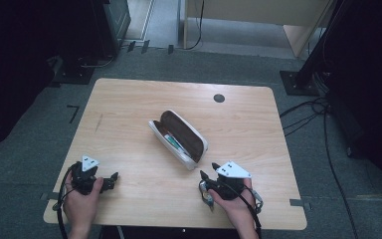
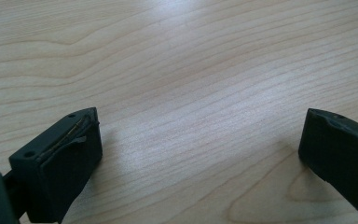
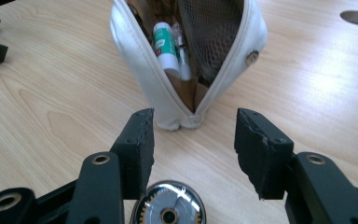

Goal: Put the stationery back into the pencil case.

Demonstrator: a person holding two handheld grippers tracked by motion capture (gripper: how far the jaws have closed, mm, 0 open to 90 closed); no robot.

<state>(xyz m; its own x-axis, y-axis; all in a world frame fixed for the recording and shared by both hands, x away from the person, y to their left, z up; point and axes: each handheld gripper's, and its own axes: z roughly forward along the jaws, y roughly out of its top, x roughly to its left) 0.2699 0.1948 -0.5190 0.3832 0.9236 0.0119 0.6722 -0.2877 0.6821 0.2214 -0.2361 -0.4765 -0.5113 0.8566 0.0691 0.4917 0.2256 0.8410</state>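
The pouch [image 3: 186,65] is cut off by the top edge in the right gripper view; its green-capped tube [image 3: 164,44] is partly buried, label unreadable. In the high view, forearms leave the bottom edge.

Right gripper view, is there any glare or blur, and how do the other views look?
Right gripper view: glare washes the table at right; the white pouch is fairly sharp, near fingers soft. Left gripper view: bright sheen at top centre on the wood, fingers blurred. High view: dim surroundings, table evenly lit.
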